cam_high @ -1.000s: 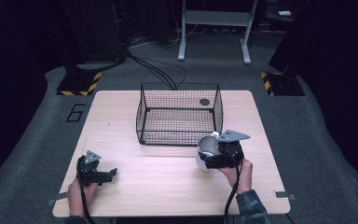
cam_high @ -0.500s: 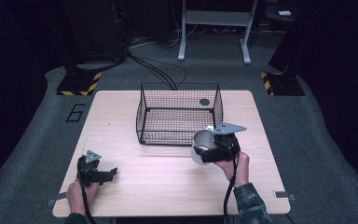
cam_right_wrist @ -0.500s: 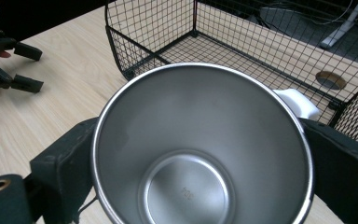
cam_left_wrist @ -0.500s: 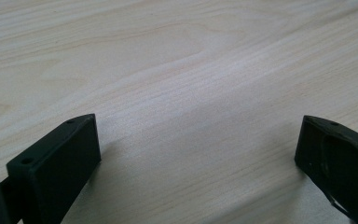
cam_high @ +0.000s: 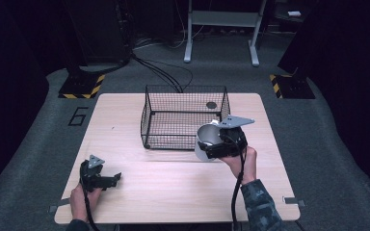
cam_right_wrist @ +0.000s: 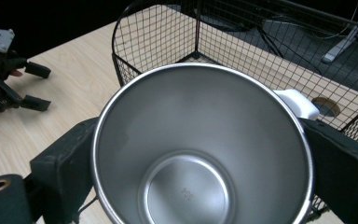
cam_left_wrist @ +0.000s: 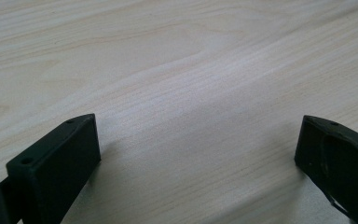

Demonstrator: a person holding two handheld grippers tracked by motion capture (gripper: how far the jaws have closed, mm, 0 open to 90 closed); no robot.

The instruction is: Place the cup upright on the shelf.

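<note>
Steel cup (cam_right_wrist: 200,144), white handle, empty interior, clamped between right gripper (cam_high: 220,142) jaws; wire basket (cam_high: 185,115) just beyond. Left gripper (cam_high: 101,178) jaws wide apart, empty, over table (cam_left_wrist: 191,70).

Dark room, grey floor (cam_high: 38,125), metal stand (cam_high: 220,19).

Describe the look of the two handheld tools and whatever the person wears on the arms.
Both tools are black, with two blocky black jaws. The left tool and right tool each carry a grey three-cornered plate on top and trail a black cable back along the forearm. The jaw blocks have small screw holes. The right forearm wears a dark camouflage-patterned sleeve.
</note>
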